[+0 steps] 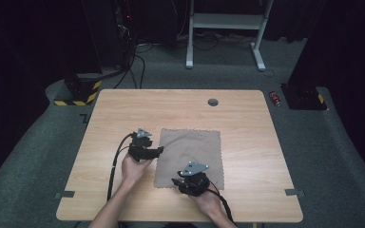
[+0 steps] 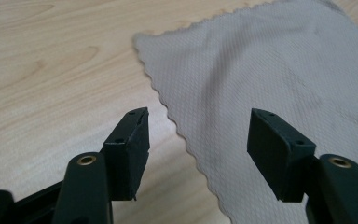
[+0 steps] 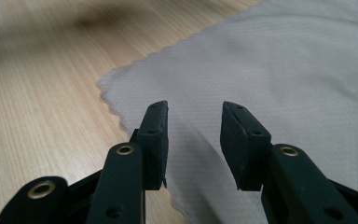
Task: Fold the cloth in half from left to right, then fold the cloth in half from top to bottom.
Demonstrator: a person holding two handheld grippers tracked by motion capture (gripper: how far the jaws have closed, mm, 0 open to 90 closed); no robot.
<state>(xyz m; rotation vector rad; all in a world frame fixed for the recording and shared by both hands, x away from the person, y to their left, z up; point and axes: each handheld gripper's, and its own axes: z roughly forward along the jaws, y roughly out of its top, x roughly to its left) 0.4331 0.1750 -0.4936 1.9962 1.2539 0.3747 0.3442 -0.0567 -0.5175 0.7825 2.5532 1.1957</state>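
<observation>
1. Nearest the camera in the high view are our two forearms, coming in over the near edge of the tabletop [image 1: 104, 107], each hand carrying a claw.

2. Our right claw [image 1: 175, 181] hovers over the near-left part of the cloth [image 1: 192, 154]. In the right gripper view its jaws stand about half open with nothing between the pads; the cloth's near-left corner [image 3: 106, 84] lies just ahead and to the left of them.

3. Our left claw [image 1: 160, 150] sits at the cloth's left edge, roughly midway along it. In the left gripper view the jaws gape wide and empty, and the scalloped edge [image 2: 168, 114] runs between them from far left to near right.

4. The cloth lies flat and spread out, a little right of the tabletop's middle and closer to the near edge than the far one, with a few soft wrinkles.

5. It is close to square, so we see no real long axis. Its sides run nearly parallel to the tabletop's edges, and it points no particular way.

6. The relation that matters: the cloth lies to the right of the left claw and just ahead of the right claw. Both are on its left side, and the right claw is the nearer one to a corner.

7. We judge that the next grip would fall on that left edge, each claw needing to drop so one pad slides under the hem.
</observation>
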